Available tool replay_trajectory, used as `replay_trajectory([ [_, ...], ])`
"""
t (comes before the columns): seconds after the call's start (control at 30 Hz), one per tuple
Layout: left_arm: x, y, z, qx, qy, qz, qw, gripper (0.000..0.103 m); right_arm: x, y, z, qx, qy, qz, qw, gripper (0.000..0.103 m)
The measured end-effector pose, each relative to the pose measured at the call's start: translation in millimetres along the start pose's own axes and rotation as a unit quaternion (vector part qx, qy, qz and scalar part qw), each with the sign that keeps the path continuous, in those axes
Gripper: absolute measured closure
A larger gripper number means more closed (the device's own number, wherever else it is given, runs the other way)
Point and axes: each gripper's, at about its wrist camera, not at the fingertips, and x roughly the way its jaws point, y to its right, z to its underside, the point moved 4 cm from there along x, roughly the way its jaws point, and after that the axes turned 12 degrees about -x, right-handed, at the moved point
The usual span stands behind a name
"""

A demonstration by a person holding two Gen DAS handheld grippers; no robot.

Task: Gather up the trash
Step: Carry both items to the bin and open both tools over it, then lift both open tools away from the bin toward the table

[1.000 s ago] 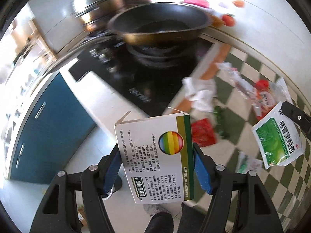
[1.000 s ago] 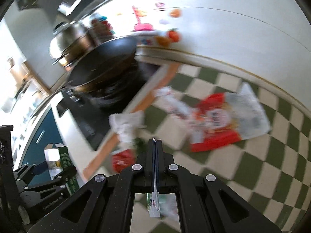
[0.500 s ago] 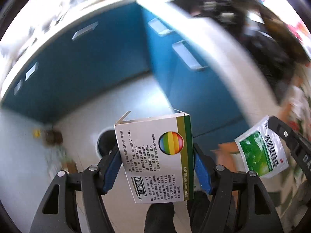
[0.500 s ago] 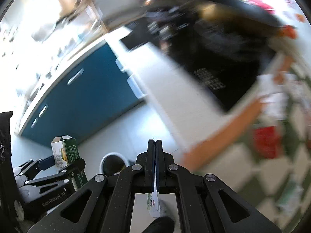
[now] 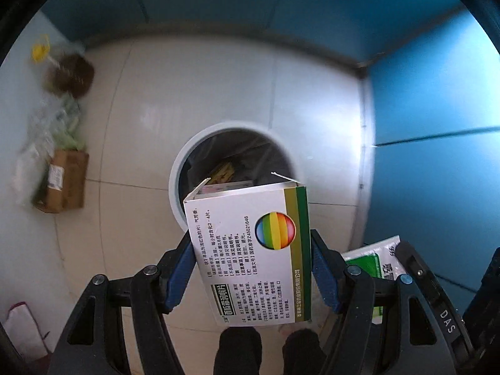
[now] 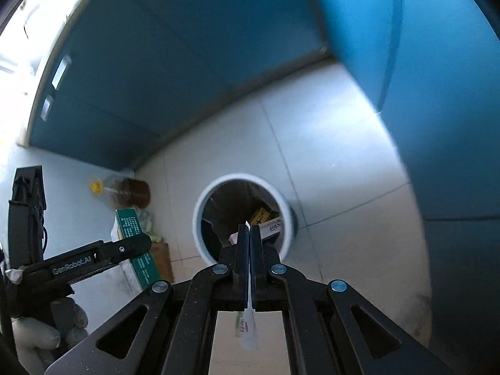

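Note:
My left gripper (image 5: 250, 268) is shut on a white and green medicine box (image 5: 250, 250) with a rainbow circle, held above the floor just short of a round white trash bin (image 5: 181, 162). My right gripper (image 6: 249, 240) is shut on a thin green and white sachet (image 6: 247, 334), seen edge-on, also in the left wrist view (image 5: 368, 259). It hangs over the near rim of the bin (image 6: 200, 218), which holds several boxes and wrappers. The left gripper with its box (image 6: 137, 250) shows at the left of the right wrist view.
Blue cabinet fronts (image 5: 437, 125) stand close behind and to the right of the bin. On the tiled floor at the left lie a cardboard box (image 5: 62, 181), plastic bags and a bottle with a yellow cap (image 5: 68, 72).
Both grippers swung from the counter with the stove and checkered cloth down to the floor. The trash bin is now right below them. Both still hold their items.

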Motion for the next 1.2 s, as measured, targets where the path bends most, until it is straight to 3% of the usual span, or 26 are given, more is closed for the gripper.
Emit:
replay_trajectory([
  [0.13, 74, -28, -27, -0.022, -0.026, 0.002, 0.9994, 0.037, 99, -2, -1, -0.012, -0.025, -0.003, 1.0, 0.103],
  [0.27, 117, -41, -45, -0.031, -0.04, 0.007, 0.9987, 0.037, 156, -4, 0, -0.045, -0.038, 0.011, 0.998, 0.103],
  [0.43, 147, -48, -55, -0.028, -0.05, -0.004, 0.9984, 0.037, 188, 5, -1, -0.064, -0.049, 0.022, 0.996, 0.103],
  [0.6, 151, -50, -57, -0.035, -0.058, -0.016, 0.9976, 0.036, 201, 3, 0, -0.102, -0.072, 0.046, 0.991, 0.102],
  [0.67, 149, -51, -57, -0.035, -0.053, -0.025, 0.9977, 0.027, 200, 2, 1, -0.11, -0.082, 0.056, 0.989, 0.09],
  [0.7, 146, -52, -56, -0.03, -0.046, -0.032, 0.998, 0.019, 199, 1, 1, -0.112, -0.083, 0.058, 0.989, 0.071],
  [0.73, 142, -53, -56, -0.024, -0.037, -0.043, 0.9981, 0.004, 196, 1, 2, -0.113, -0.082, 0.063, 0.988, 0.049],
  [0.8, 129, -59, -55, -0.013, -0.009, -0.066, 0.9977, 0.001, 191, -1, 4, -0.121, -0.079, 0.08, 0.986, 0.031],
  [0.87, 115, -61, -52, -0.003, 0.027, -0.09, 0.9956, 0.001, 182, -4, 6, -0.133, -0.078, 0.1, 0.983, 0.025],
  [0.93, 97, -66, -45, 0.008, 0.065, -0.123, 0.9902, 0.001, 172, -4, 9, -0.141, -0.084, 0.127, 0.978, 0.006],
  [0.97, 90, -68, -41, 0.009, 0.075, -0.131, 0.9886, 0.001, 166, -5, 11, -0.144, -0.083, 0.139, 0.976, 0.0],
  [1.2, 26, -68, -5, 0.011, 0.113, -0.16, 0.9805, 0.001, 106, -23, 21, -0.152, -0.083, 0.151, 0.973, 0.0],
])
